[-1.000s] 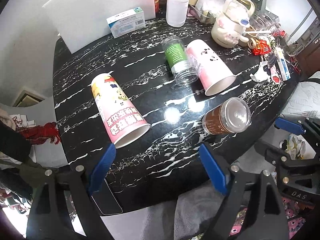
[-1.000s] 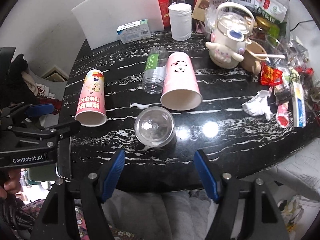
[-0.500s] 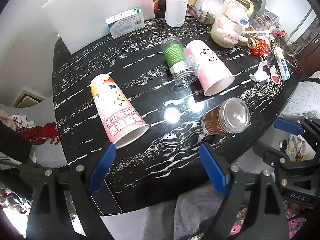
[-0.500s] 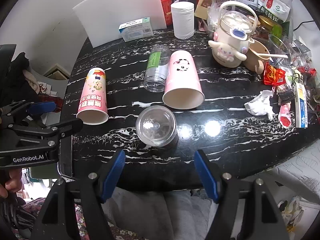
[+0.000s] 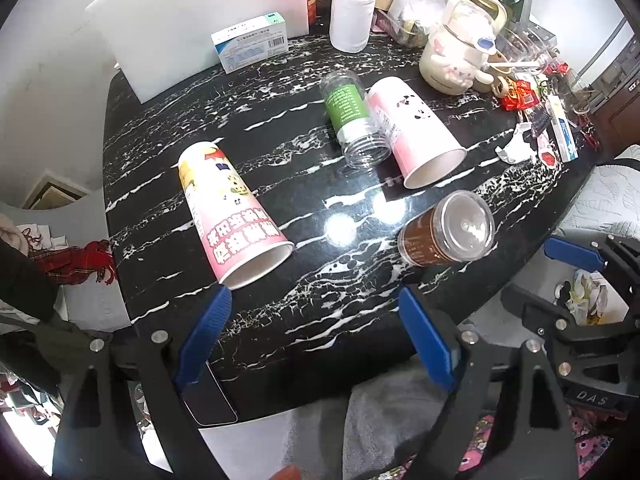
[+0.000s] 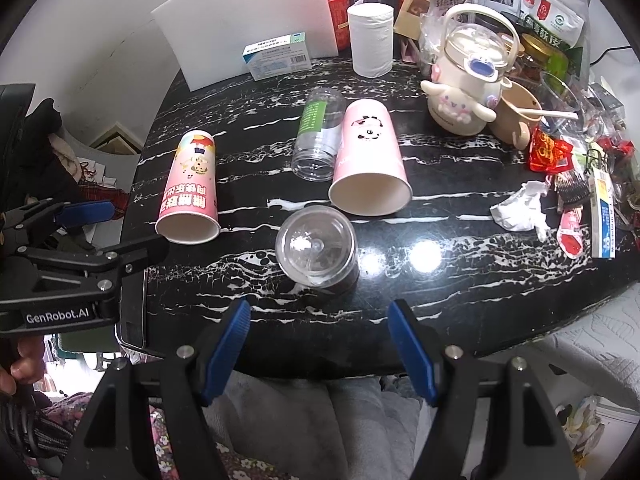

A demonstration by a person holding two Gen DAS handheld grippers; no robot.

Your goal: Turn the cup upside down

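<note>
Several cups lie on their sides on a black marble table (image 5: 280, 320). A pink printed paper cup (image 5: 230, 210) (image 6: 190, 192) lies at the left, mouth toward me. A pink panda paper cup (image 5: 416, 132) (image 6: 370, 164) lies at the middle. A clear bottle with a green label (image 5: 352, 120) (image 6: 318, 136) lies against it. A brown-labelled clear plastic cup (image 5: 446, 234) (image 6: 318, 246) lies nearest the front edge. My left gripper (image 5: 316, 336) is open and empty, just before the printed cup's mouth. My right gripper (image 6: 320, 340) is open and empty, in front of the clear cup.
A white board (image 6: 248, 28), a medicine box (image 6: 278, 56), a white paper roll (image 6: 370, 40), a cartoon kettle (image 6: 468, 88) and snack packets (image 6: 548, 148) crowd the back and right. A crumpled tissue (image 6: 518, 208) lies at the right. A phone (image 5: 208, 396) lies at the front edge.
Both grippers have crept slightly forward toward the table. The cups have not moved and both grippers stay open.
</note>
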